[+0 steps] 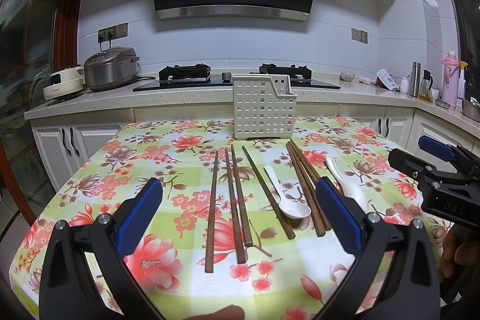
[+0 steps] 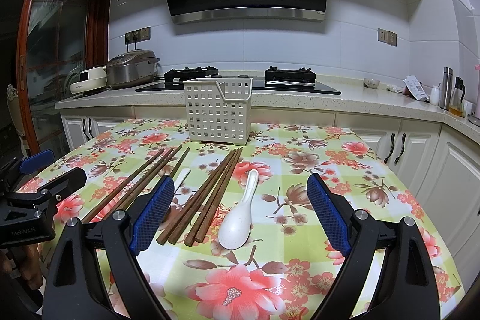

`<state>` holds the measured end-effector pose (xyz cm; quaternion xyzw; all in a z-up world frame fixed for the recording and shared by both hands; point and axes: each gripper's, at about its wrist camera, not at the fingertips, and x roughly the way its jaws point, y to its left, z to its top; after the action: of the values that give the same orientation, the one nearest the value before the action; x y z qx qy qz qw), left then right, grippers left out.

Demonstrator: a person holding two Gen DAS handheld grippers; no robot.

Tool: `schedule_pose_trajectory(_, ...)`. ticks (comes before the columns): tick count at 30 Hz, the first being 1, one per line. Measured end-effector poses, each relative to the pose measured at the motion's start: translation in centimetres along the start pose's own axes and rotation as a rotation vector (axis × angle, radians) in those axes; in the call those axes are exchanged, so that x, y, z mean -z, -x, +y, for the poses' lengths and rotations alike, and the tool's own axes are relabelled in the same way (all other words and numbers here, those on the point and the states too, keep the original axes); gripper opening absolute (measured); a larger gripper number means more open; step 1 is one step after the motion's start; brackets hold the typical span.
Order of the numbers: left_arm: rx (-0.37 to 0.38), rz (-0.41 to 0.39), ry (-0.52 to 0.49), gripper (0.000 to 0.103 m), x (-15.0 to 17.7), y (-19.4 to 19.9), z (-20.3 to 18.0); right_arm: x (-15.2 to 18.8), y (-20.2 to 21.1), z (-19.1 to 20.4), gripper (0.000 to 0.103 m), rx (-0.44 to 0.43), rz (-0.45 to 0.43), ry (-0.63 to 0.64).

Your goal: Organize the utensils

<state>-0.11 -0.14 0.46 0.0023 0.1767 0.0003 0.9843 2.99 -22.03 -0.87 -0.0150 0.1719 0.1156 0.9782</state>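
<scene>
Both tools are held open and empty above the near edge of the counter (image 2: 375, 170), which is covered by a floral cloth. The left tool (image 1: 237, 209) is spread wide over the four loose chopsticks (image 1: 232, 200), and the right tool (image 2: 240, 209) is spread over the bundle of chopsticks (image 2: 207, 197) and the right spoon (image 2: 237, 218). The left spoon (image 1: 288, 197) lies between the two chopstick groups, bowl upward, its bowl apparently touching the nearest stick of the bundle, though the overlap cannot be judged with certainty through the fisheye. The white perforated holder (image 1: 262, 107) stands upright at the far side of the counter, well apart from both tools, and nothing is seen inside it. No utensil has yet been moved, so the task is judged to be at its start. Several risks can be foreseen: a thin chopstick lying flat could be rolled or pushed aside rather than pinched; neighbouring sticks in the tight bundle could be dragged along and scattered; the glazed spoons could slip from the pads; and the light holder could be tipped if a long stick is pressed against its rim.
</scene>
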Motion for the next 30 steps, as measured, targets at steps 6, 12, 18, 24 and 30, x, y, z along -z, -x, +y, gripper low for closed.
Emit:
schedule_pose_trajectory(6,-0.001,-0.001,0.0,0.099,0.01,0.0,-0.01,0.04,0.02,-0.01,0.084,0.001,-0.001,0.0)
schedule_pose_trajectory(12,0.0,-0.001,0.0,0.099,0.01,0.0,0.01,-0.01,0.08,-0.02,0.084,0.0,-0.001,0.0)
schedule_pose_trajectory(18,0.0,-0.002,0.001,0.099,-0.04,0.01,0.0,0.04,0.06,-0.07,0.084,0.001,-0.002,0.0)
schedule_pose_trajectory(24,0.0,-0.002,0.001,0.099,-0.01,0.02,0.05,-0.09,0.02,-0.06,0.084,0.0,-0.002,-0.001)
schedule_pose_trajectory(30,0.018,0.023,0.009,0.099,-0.46,-0.15,0.22,-0.81,-0.16,-0.41,0.084,0.016,0.049,-0.007)
